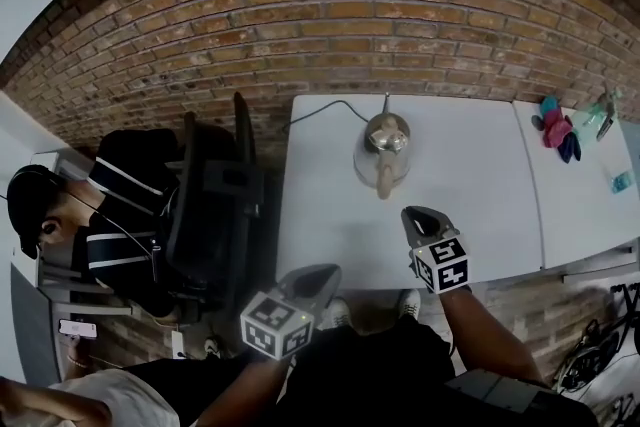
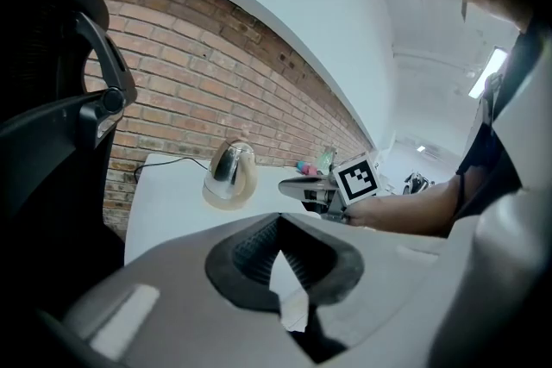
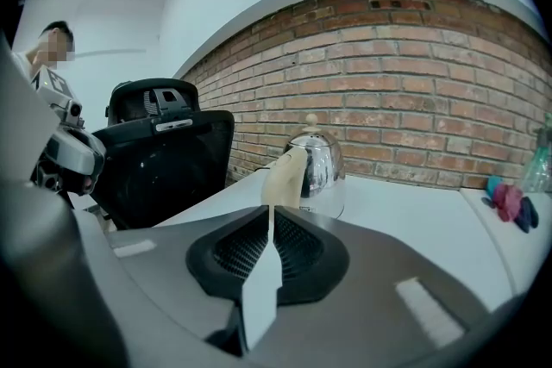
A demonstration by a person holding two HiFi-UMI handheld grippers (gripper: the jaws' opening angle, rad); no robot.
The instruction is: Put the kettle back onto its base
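at the far left of the head view a seated person in a dark striped top [image 1: 110,215] sits beside a black mesh-backed office chair [image 1: 212,200], which stands against the left edge of the white rectangular table [image 1: 320,215]. behind everything runs a red brick wall [image 1: 330,25].

the left gripper [image 1: 322,277] hangs at the table's near edge, its jaws pressed together with nothing between them, as the left gripper view [image 2: 278,224] shows. its marker cube [image 1: 277,325] sits just behind it, nearer the person.

a thin black cord [image 1: 320,110] runs along the back of the table to the shiny steel kettle with a cream handle [image 1: 383,147]. the kettle stands upright near the rear middle of the table, on what looks like a round base, handle [image 1: 384,177] turned toward the person. it is well apart from both grippers.

the right gripper [image 1: 417,218] is over the table in front of the kettle, pointing at the handle. its jaws are also closed on each other and empty [image 3: 271,220], with the kettle [image 3: 315,164] straight ahead.

farther right, on a second white table [image 1: 580,205], lie small pink and blue items [image 1: 558,130].
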